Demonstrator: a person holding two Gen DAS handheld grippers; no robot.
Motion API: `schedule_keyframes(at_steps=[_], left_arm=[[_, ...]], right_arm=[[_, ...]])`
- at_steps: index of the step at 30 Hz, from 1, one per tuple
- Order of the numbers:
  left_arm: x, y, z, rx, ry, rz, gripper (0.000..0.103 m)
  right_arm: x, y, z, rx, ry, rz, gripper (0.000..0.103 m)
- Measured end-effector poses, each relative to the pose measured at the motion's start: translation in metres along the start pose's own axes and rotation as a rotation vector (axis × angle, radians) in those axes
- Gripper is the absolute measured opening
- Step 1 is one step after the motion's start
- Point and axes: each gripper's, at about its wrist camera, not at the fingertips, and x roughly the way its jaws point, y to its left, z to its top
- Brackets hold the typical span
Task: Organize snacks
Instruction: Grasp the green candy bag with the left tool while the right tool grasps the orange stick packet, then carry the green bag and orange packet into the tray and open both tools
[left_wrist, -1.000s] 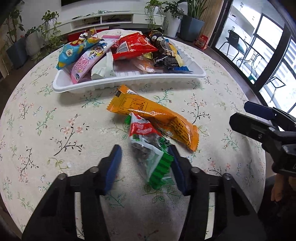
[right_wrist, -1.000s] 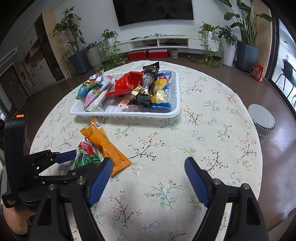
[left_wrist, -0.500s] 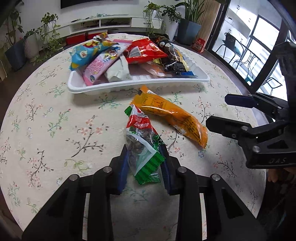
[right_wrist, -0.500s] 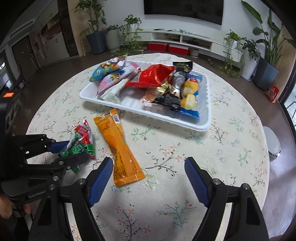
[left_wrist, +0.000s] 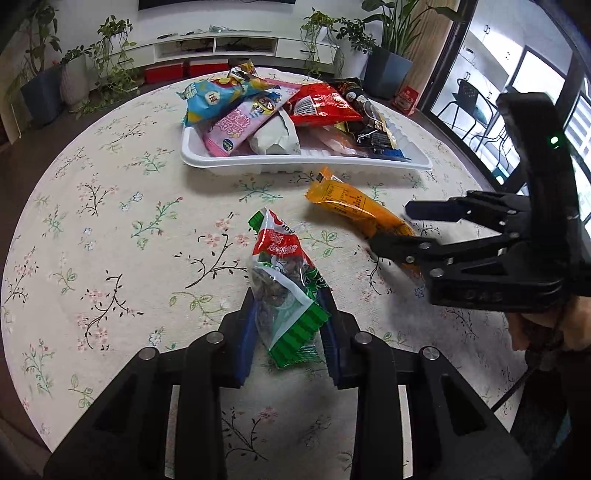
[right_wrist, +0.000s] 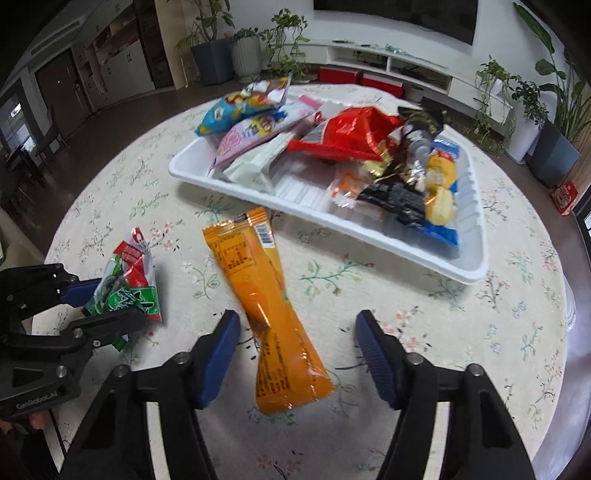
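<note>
The white tray (right_wrist: 373, 230) is the landmark; its middle strip of ribbed floor shows bare between 2 heaps of packets, while its left end and right end are piled high; in front of the tray, the orange packet (right_wrist: 271, 317) lies lengthwise on the flowered tablecloth (left_wrist: 110, 229), its far end just short of the tray's near rim; the right gripper (right_wrist: 295, 350) straddles its near end, jaws closing, pads not touching it; left of the packet the left gripper (left_wrist: 288, 328), clamped on the green-and-red packet (left_wrist: 284, 288), fills that side; cloth left and right of the tray lies bare to the table's edge.
</note>
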Motion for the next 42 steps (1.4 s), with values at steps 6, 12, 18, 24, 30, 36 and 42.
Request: schedule_keyframes(at_steps=[6,12,18,24,30,36,42], left_arm=[[0.003,0.002,0.002,-0.007,-0.001,-0.002,0.028],[0.002,0.001,0.003,-0.010,-0.007,-0.005,0.028],[0.000,0.001,0.003,-0.012,-0.011,-0.005,0.028],[-0.010,-0.003,0.008,-0.004,-0.027,-0.018,0.028],[-0.023,-0.007,0.031,0.003,-0.066,-0.040,0.028],[-0.039,-0.008,0.070,0.022,-0.117,-0.034,0.028],[-0.051,-0.004,0.109,0.033,-0.165,-0.025,0.028]], right_arm=[[0.005,0.004,0.001,-0.008,0.004,-0.018,0.049],[0.002,0.004,-0.002,0.016,0.007,-0.025,0.031],[-0.005,0.005,-0.012,0.063,0.007,-0.004,0.023],[-0.032,-0.010,-0.025,0.163,-0.044,0.040,0.021],[-0.060,-0.045,-0.019,0.262,-0.106,0.039,0.021],[-0.081,-0.072,0.001,0.317,-0.164,0.019,0.021],[-0.095,-0.085,0.029,0.325,-0.213,0.004,0.021]])
